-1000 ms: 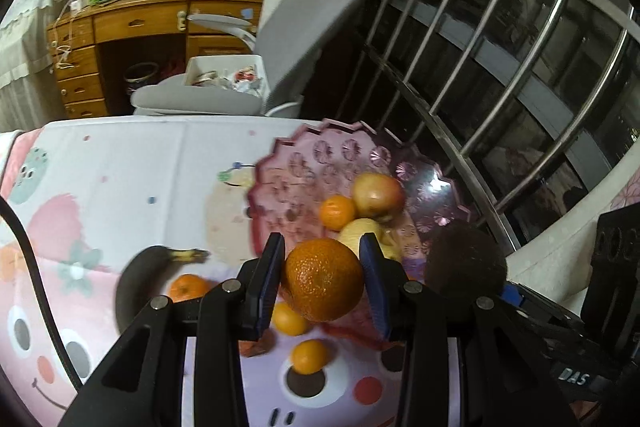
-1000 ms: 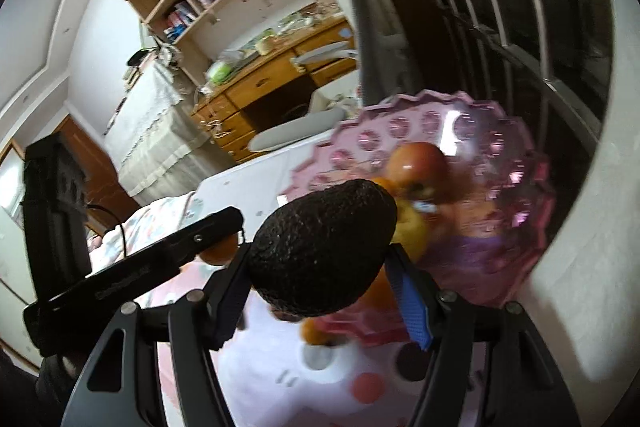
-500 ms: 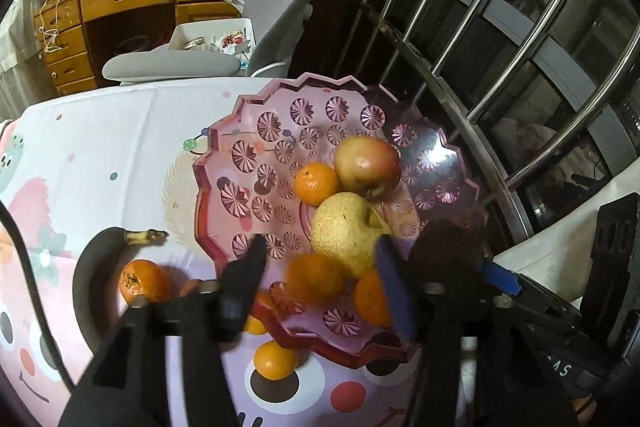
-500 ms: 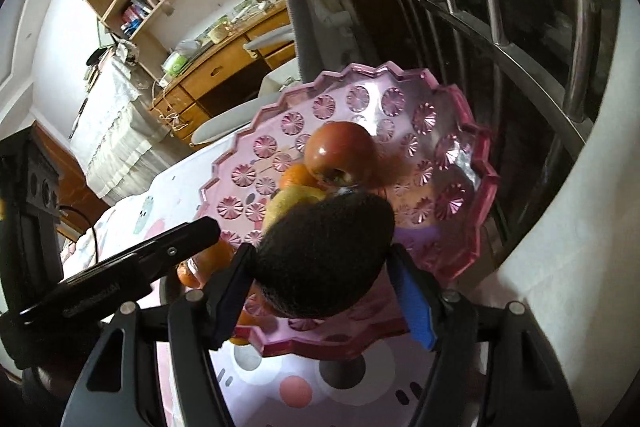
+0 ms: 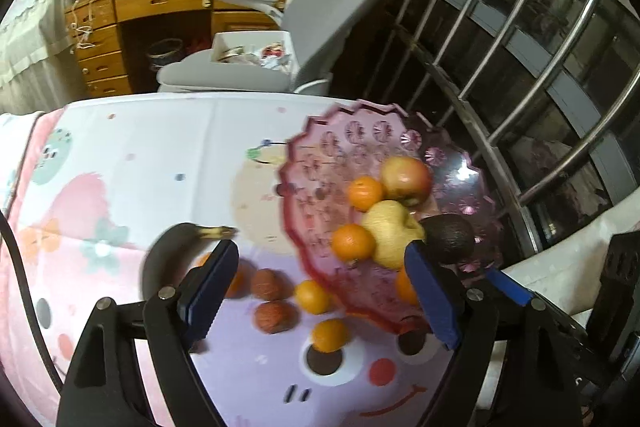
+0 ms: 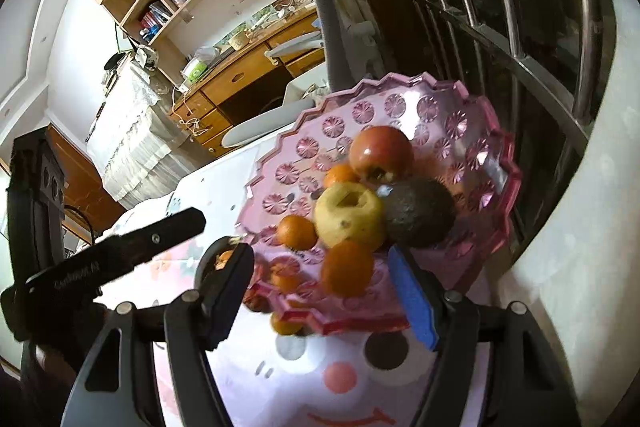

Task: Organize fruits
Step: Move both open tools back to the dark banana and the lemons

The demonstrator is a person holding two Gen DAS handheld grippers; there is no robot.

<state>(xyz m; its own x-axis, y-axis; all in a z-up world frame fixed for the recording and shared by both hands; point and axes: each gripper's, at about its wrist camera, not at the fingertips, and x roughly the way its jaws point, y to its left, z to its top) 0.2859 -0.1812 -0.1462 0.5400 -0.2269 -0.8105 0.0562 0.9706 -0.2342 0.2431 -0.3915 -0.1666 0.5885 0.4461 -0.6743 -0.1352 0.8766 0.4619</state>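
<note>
A pink scalloped glass bowl (image 5: 320,147) (image 6: 472,107) holds an apple (image 5: 406,177) (image 6: 380,151), a yellow pear (image 5: 390,233) (image 6: 348,215), several oranges (image 5: 353,242) (image 6: 346,269) and a dark avocado (image 5: 450,237) (image 6: 418,213). My left gripper (image 5: 320,285) is open and empty above the table beside the bowl's near rim. My right gripper (image 6: 320,287) is open and empty just in front of the bowl. Loose on the cloth lie a dark banana (image 5: 168,251), two oranges (image 5: 330,335) and two brown-red fruits (image 5: 274,317).
The table wears a pink cartoon cloth (image 5: 120,187). A grey office chair (image 5: 256,75) and a wooden desk (image 5: 160,3) stand behind it. A metal window railing (image 5: 520,99) runs along the right, close to the bowl. The left gripper's body (image 6: 100,263) shows at the right view's left.
Both grippers opened. The left one let its orange go into the bowl and the right one let the avocado go beside the pear. Both drew back from the bowl.
</note>
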